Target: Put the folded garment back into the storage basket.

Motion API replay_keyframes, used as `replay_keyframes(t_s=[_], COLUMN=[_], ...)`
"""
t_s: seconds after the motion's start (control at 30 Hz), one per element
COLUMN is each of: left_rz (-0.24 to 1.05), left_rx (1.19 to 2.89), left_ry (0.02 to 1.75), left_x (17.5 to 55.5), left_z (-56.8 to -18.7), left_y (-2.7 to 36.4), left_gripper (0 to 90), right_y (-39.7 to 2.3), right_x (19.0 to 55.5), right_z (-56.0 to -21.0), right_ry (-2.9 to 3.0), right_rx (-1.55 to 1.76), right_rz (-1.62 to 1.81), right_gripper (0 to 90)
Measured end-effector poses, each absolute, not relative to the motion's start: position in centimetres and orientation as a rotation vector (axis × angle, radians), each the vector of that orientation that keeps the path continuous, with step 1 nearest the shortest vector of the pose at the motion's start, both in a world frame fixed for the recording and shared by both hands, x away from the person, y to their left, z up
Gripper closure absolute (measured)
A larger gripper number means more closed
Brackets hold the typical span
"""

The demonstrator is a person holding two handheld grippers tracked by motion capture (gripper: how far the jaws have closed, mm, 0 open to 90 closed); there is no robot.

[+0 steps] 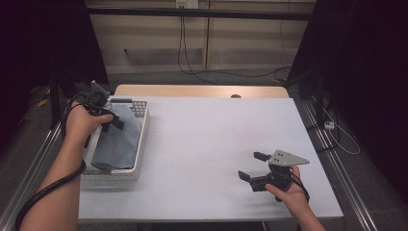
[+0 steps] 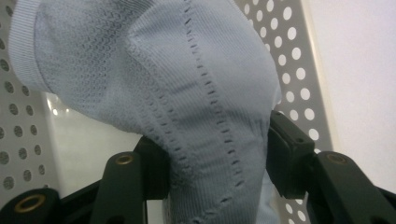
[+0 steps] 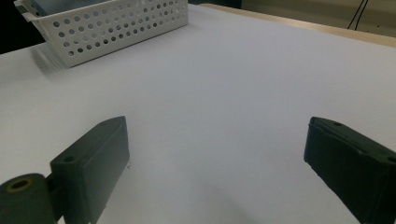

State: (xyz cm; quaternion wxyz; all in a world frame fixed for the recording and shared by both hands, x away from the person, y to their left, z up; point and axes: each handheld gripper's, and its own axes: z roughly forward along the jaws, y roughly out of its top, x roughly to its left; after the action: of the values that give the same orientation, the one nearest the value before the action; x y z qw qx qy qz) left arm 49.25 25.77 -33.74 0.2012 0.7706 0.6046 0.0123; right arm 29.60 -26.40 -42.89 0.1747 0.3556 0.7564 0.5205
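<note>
Work in hand: a light blue knitted garment (image 1: 118,139) is being put into, or handled inside, a white perforated basket (image 1: 140,144) at the left side of the tabletop (image 1: 207,144).
Garment, place: it lies inside the basket and covers most of its floor; in the high view the far end of it rises toward the left hand-held gripper (image 1: 111,121).
Left hand-held gripper: in the left gripper view a fold of the cloth (image 2: 201,107) stands between the two jaws. The right pad (image 2: 285,154) touches the fabric; at the left jaw the contact is hidden behind the fold. The jaws are about half apart, so I cannot tell whether they pinch the cloth or only stand around it.
Why held so: the gripper is above the basket with the jaws pointing down into it, probably so that the cloth goes between the walls and not over the rim.
Right hand-held gripper (image 1: 253,166): it is wide, with nothing between the jaws, and sits low over the bare tabletop near the right front, well apart from the basket.
Why there: I think it waits out of the way, because one gripper is enough for the soft garment.
Basket: it stands at the left edge, close to the left hand (image 1: 82,122).
</note>
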Motion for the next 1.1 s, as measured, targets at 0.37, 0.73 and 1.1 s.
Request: replay_keyframes(t_s=[0.37, 0.73, 1.1], left_rz=[0.092, 0.119, 0.147], left_rx=[2.126, 2.094, 2.081], left_ry=[1.702, 1.713, 1.711], left_x=[49.5, 50.0, 50.8], left_z=[-33.6, -34.1, -35.0], left_y=[26.5, 27.2, 27.2], left_gripper=[43.0, 40.0, 36.6], right_y=[-26.3, -26.3, -26.3], right_x=[29.6, 29.7, 29.8], right_z=[-42.9, -43.0, -43.1], right_ry=[2.148, 2.152, 2.155], right_rx=[1.001, 1.002, 1.007], right_rz=[1.475, 1.471, 1.466], right_gripper=[6.4, 6.4, 6.5])
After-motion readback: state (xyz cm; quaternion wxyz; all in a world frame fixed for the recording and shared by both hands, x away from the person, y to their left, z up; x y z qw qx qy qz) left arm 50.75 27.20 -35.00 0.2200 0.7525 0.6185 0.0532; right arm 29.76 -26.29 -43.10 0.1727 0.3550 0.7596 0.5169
